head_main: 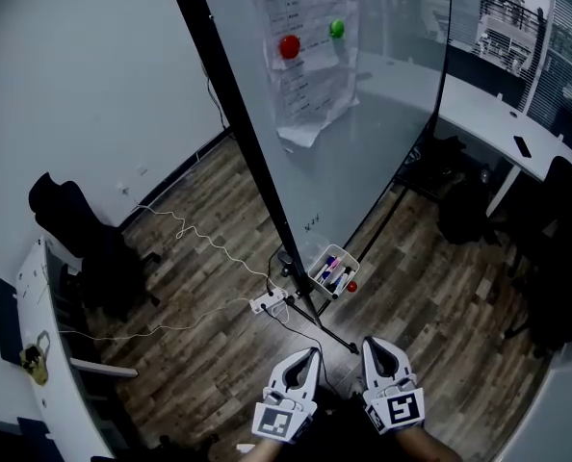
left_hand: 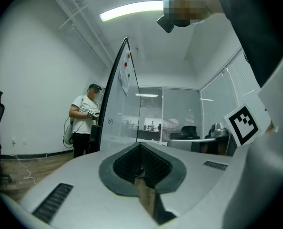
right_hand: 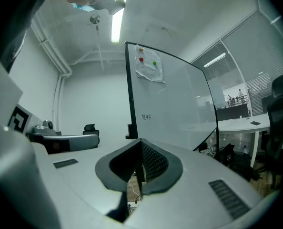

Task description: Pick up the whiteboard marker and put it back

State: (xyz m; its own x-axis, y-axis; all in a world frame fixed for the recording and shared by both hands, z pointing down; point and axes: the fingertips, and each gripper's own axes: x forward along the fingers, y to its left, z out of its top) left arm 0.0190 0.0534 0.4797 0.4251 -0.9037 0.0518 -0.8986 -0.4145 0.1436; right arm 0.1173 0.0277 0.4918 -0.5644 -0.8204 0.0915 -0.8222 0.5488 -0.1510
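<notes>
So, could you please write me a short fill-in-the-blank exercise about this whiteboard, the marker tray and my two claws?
1. The paper is held on the whiteboard by a red magnet and a ____ one.
2. The markers lie in a tray at the whiteboard's ____ edge.
3. The left claw and the right claw are both ____, with nothing between the jaws.

Missing words: green; bottom; shut.

Open floor (head_main: 411, 296) right of tray (head_main: 313, 273); cables (head_main: 205, 237) left
</notes>
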